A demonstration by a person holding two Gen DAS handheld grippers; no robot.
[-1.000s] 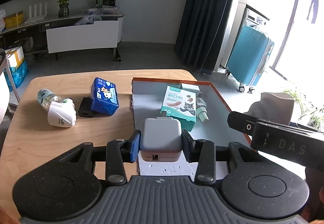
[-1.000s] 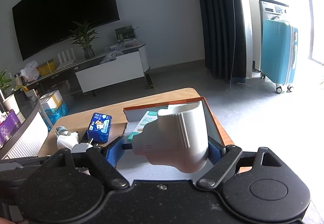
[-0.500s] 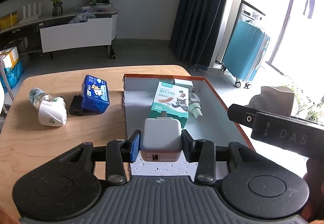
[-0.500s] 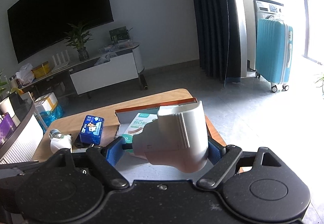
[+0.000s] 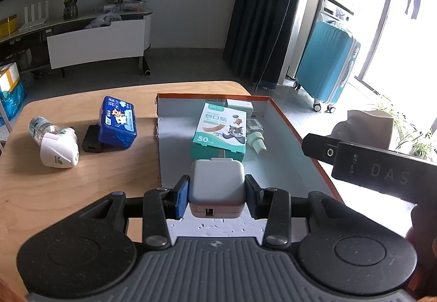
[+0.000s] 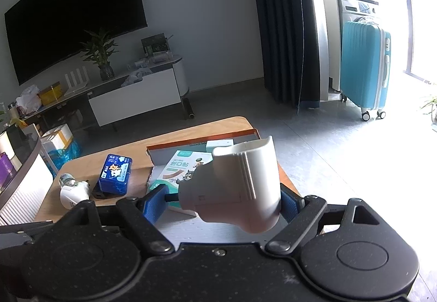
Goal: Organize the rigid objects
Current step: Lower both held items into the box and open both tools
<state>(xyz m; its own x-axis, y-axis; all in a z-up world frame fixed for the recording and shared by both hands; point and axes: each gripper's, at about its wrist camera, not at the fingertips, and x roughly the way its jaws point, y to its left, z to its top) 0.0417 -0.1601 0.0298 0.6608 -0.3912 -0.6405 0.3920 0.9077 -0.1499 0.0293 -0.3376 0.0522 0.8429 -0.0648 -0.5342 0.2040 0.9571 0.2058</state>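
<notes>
Tongs: left (image 5: 217,194) clamps charger (image 5: 216,184), right (image 6: 221,202) clamps nebulizer (image 6: 240,187).

Daylight pours in from the window (image 5: 409,28) on the right, blown out to plain white in both views, and it washes the floor (image 6: 341,165) pale in the right wrist view. The room's left side sits dimmer, the television (image 6: 73,23) a flat black. Soft shadows fall leftward beside things on the surface (image 5: 68,192). Fisheye bending curves the curtain (image 6: 281,28) and the walls near the edges. Focus is fairly sharp throughout
</notes>
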